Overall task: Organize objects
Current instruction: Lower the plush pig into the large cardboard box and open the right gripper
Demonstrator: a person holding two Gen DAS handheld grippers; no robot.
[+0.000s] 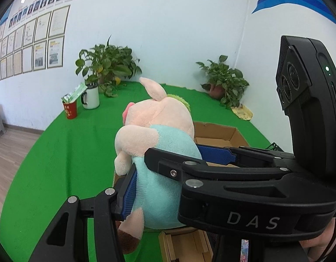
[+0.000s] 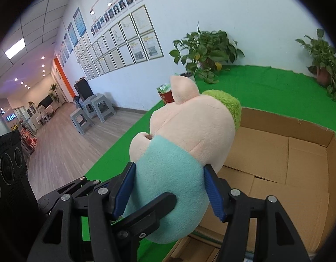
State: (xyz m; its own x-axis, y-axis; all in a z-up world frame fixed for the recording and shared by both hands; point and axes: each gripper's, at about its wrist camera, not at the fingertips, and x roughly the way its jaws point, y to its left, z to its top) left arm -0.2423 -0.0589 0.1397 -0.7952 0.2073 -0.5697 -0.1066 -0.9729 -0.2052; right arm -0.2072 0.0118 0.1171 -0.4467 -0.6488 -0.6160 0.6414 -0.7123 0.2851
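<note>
A plush pig (image 1: 159, 126) in a teal shirt, with a pink head and a green tuft, hangs in the air above the green mat. My left gripper (image 1: 159, 196) is shut on its teal body, and one blue pad (image 1: 128, 194) presses into its side. My right gripper (image 2: 170, 187) is also shut on the body, both blue pads (image 2: 213, 194) denting the fabric. The right tool's black housing (image 1: 253, 220) crosses in front in the left wrist view and hides my other left finger. An open cardboard box (image 2: 277, 157) lies just behind and below the toy.
On the green mat (image 1: 80, 144) stand a red cup with a packet (image 1: 70, 109), a white mug (image 1: 91, 97) and two potted plants (image 1: 106, 65) (image 1: 224, 80). A smaller cardboard piece (image 1: 185, 246) lies below. Grey stools (image 2: 91, 113) stand on the wooden floor to the left.
</note>
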